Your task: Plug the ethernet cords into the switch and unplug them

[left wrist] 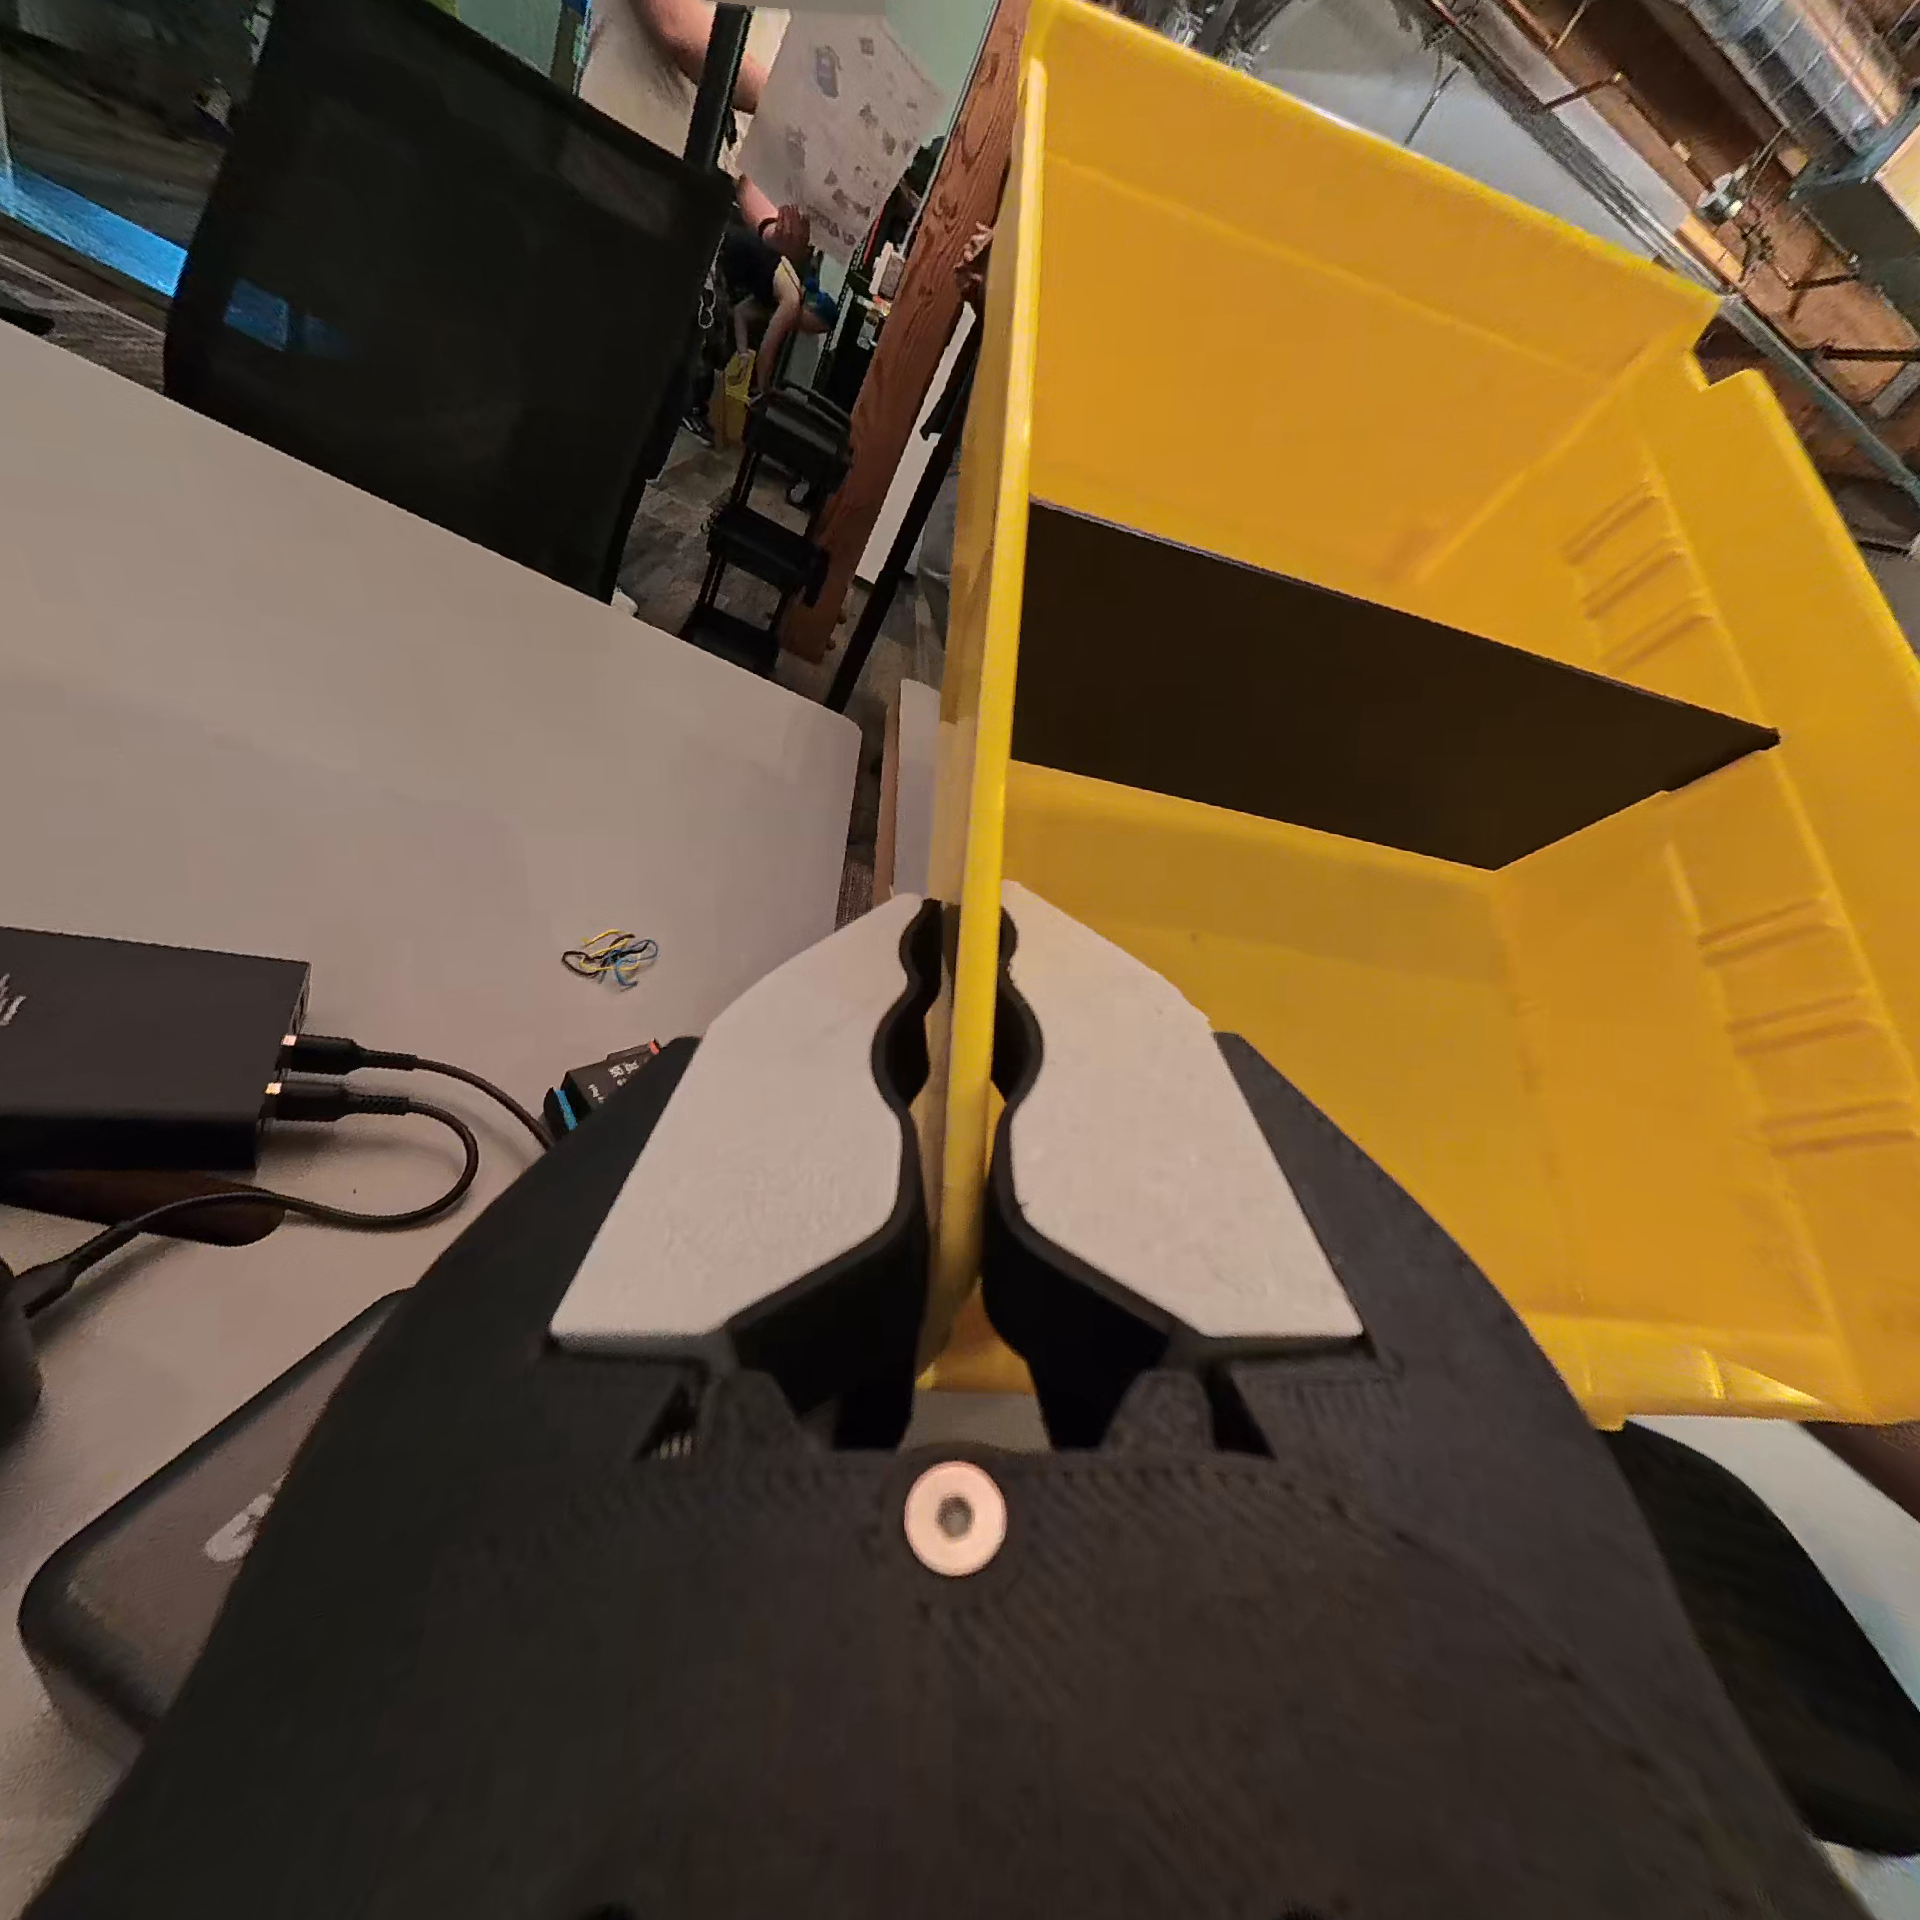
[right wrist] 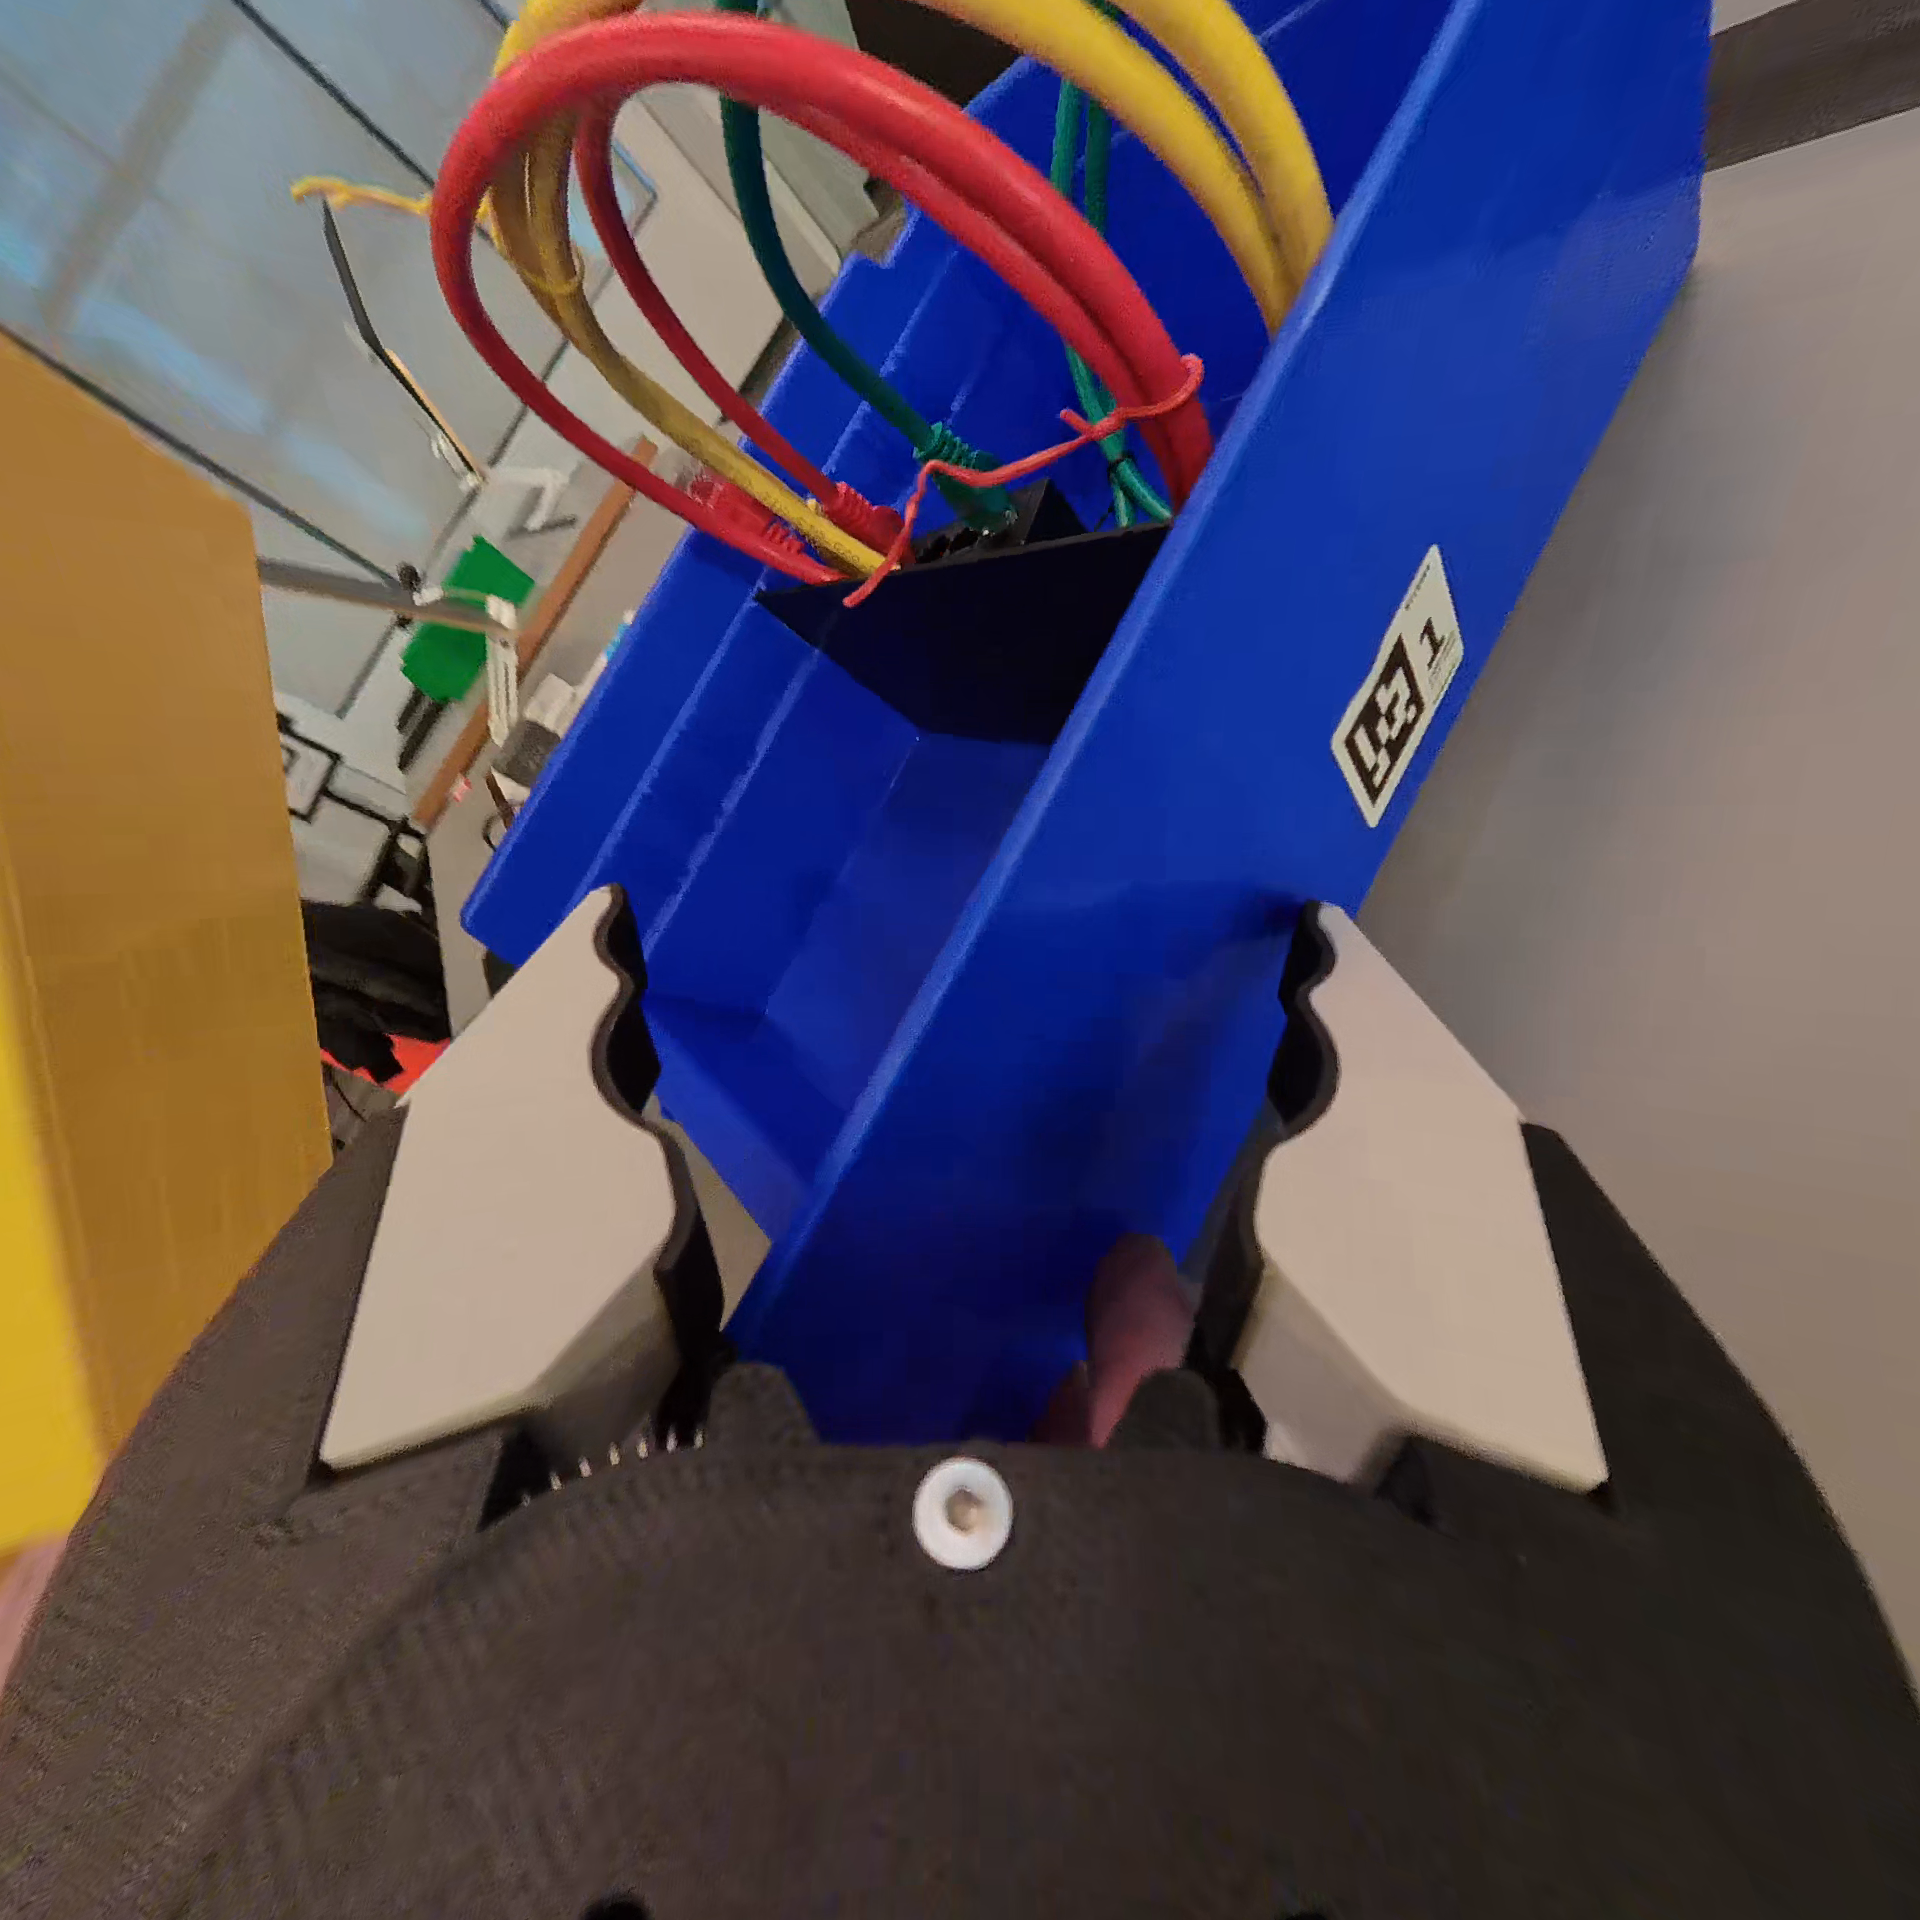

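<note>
With the left gripper (left wrist: 961, 1091) pinching the yellow bin (left wrist: 1351, 520) wall and the right gripper (right wrist: 961, 1049) spread around the blue bin (right wrist: 1091, 935) wall (cords (right wrist: 831, 135) and switch (right wrist: 997, 613) inside), setup seems underway; next, reach the plugs.

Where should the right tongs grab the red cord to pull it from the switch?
Grip the red cord at its ribbed plug boot, right where it enters the black switch, not on the loop above. Come from the open top of the blue bin, along the cord. The yellow cord sits tight beside it, so the fit looks narrow.
</note>
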{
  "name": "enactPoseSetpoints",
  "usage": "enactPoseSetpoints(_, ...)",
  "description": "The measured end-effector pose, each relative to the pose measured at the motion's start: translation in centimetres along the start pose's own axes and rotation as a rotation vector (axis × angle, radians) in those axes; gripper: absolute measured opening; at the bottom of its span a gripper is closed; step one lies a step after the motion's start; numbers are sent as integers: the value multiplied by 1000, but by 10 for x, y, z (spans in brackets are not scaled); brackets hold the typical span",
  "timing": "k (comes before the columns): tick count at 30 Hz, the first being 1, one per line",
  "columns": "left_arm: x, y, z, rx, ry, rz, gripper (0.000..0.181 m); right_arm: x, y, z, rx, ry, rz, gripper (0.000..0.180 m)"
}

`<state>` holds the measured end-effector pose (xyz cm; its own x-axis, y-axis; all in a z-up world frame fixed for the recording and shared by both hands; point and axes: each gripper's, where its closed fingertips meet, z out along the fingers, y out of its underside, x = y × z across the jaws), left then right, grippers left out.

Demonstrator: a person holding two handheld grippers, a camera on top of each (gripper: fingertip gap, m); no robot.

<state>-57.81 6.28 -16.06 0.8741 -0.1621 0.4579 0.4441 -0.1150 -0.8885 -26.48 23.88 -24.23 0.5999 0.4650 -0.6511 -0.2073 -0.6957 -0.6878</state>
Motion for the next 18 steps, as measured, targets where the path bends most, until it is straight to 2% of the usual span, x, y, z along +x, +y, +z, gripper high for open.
enactPoseSetpoints(6,11,-3,5,9,43,-4,6,-15,-20,51,53,-92,121,127)
enactPoseSetpoints(9,25,-4,10,9,79,2,6,-11,-33,44,66,-59,20,141)
enactPoseSetpoints(12,45,-6,18,-1,118,26,6,-21,-58,-8,146,-79,-98,144)
enactPoseSetpoints(15,75,-7,31,-18,150,57,6,-64,-82,-95,257,-284,-143,133)
enactPoseSetpoints(18,116,-2,49,-52,191,118,6,-107,-81,-183,336,-404,-242,137)
